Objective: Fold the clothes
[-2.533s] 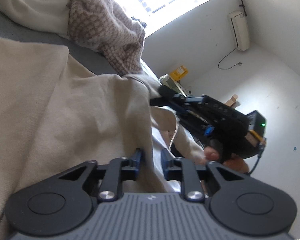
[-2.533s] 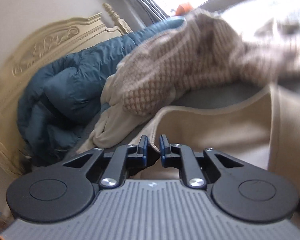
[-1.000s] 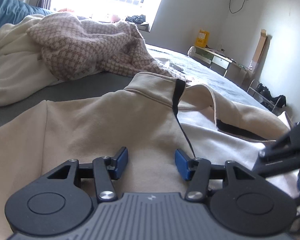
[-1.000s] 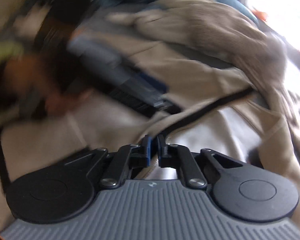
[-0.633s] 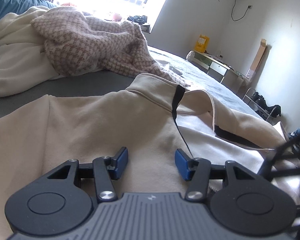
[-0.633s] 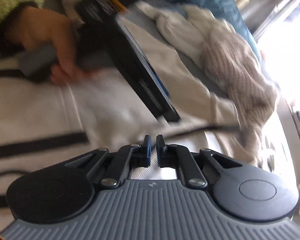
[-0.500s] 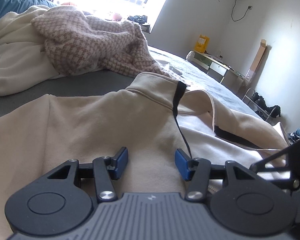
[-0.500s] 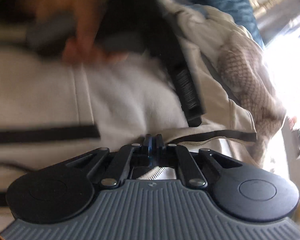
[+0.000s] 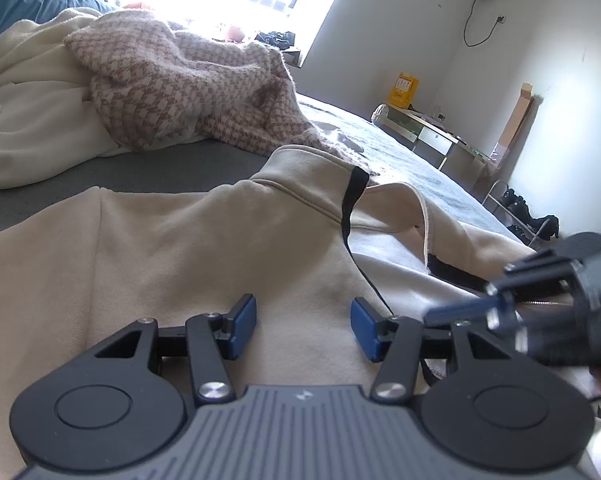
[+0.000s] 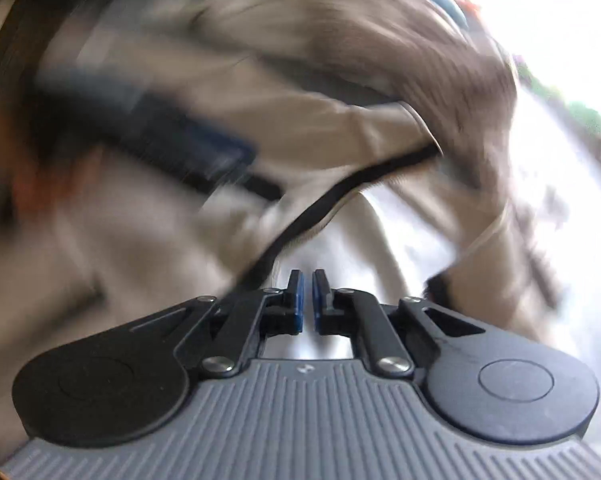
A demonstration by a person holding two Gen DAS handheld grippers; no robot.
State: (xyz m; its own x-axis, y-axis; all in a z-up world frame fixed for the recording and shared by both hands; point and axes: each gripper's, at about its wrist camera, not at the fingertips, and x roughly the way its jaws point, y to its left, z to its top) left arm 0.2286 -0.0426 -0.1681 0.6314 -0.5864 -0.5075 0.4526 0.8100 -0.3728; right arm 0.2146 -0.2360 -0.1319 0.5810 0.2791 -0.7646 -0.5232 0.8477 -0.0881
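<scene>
The right gripper (image 9: 460,312) has come back into the left wrist view at 3 o'clock; half a second ago it sat lower and farther out. Its jaws are nearly pressed together, and whether they pinch cloth I cannot tell. The left gripper (image 9: 303,328) has not moved; its jaws are spread, with nothing pinched, over the beige zip sweatshirt (image 9: 180,248). The sweatshirt lies flat on the bed (image 9: 148,168), collar at 12 o'clock. A checked knit garment (image 9: 180,80) lies at 11 o'clock.
</scene>
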